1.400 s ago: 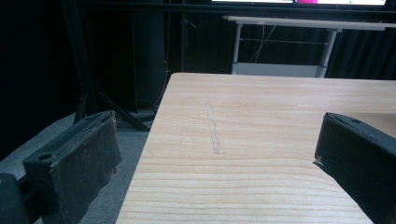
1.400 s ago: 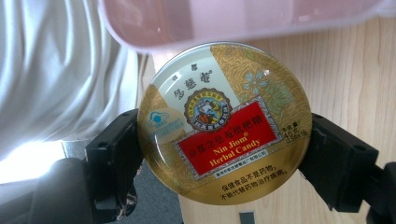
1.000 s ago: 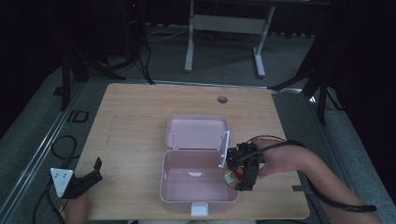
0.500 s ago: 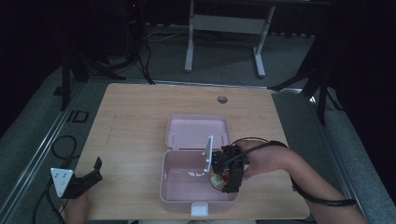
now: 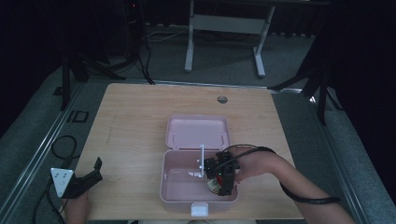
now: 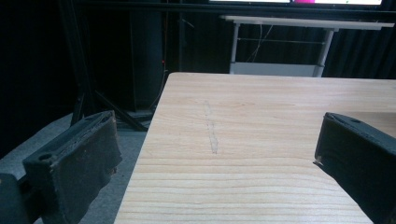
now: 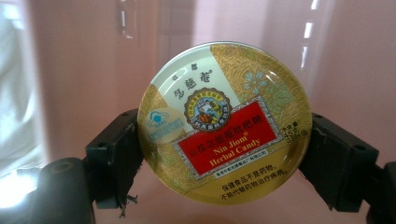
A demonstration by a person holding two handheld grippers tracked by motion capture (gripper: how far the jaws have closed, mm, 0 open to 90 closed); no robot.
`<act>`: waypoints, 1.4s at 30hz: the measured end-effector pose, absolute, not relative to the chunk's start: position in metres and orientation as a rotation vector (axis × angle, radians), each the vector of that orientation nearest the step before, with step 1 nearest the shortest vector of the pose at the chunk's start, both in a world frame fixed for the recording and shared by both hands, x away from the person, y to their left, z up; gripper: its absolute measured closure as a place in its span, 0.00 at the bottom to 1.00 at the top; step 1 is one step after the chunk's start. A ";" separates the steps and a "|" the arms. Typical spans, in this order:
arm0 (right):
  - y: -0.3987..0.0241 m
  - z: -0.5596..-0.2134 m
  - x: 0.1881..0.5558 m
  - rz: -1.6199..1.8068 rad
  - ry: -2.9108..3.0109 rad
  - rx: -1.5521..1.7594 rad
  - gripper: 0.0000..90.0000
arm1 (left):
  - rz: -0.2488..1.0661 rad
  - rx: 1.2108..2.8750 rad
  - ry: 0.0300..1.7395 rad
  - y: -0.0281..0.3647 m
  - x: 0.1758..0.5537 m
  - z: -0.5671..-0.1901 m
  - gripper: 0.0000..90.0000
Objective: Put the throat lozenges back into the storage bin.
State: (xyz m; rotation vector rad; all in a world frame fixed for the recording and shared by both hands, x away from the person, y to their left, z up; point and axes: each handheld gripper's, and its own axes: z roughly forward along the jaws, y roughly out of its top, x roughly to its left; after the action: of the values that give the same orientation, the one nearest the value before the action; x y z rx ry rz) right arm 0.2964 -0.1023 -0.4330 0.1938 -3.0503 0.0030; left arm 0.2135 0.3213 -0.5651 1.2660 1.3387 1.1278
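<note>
A pink box [image 5: 180,189] lies open on the wooden table [image 5: 140,121], its lid [image 5: 198,131] folded back behind it. My right gripper [image 5: 217,183] reaches down into the box's right half, shut on a round gold candy tin [image 7: 224,121] with a red label; both jaws press its sides in the right gripper view. The tin [image 5: 214,185] sits low inside the box, near the bottom. My left gripper [image 5: 88,177] rests at the table's front left corner, open, with nothing between its jaws [image 6: 219,154].
A white object [image 5: 192,174] lies on the box floor left of the tin. A white latch [image 5: 199,209] sticks out at the box's front edge. A small round hole [image 5: 222,99] marks the far side of the table. A table frame [image 5: 224,28] stands beyond.
My right gripper has carried the tin leftward from the box's right rim and down into the box. The left gripper has stayed still.
</note>
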 end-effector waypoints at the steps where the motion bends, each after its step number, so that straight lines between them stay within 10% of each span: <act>1: -0.102 -0.437 0.298 0.008 -3.049 0.199 0.22 | 1.128 1.265 1.339 0.321 0.213 -0.565 0.00; 42: -0.090 -0.496 0.305 0.274 -2.957 0.198 0.18 | 1.135 1.263 1.344 0.321 0.214 -0.565 0.00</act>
State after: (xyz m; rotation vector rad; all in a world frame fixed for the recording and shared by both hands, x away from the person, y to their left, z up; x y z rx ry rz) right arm 0.3050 -0.0898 -0.4959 0.1981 -2.9572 0.2741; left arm 0.2137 0.3214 -0.5651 1.2628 1.3437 1.1346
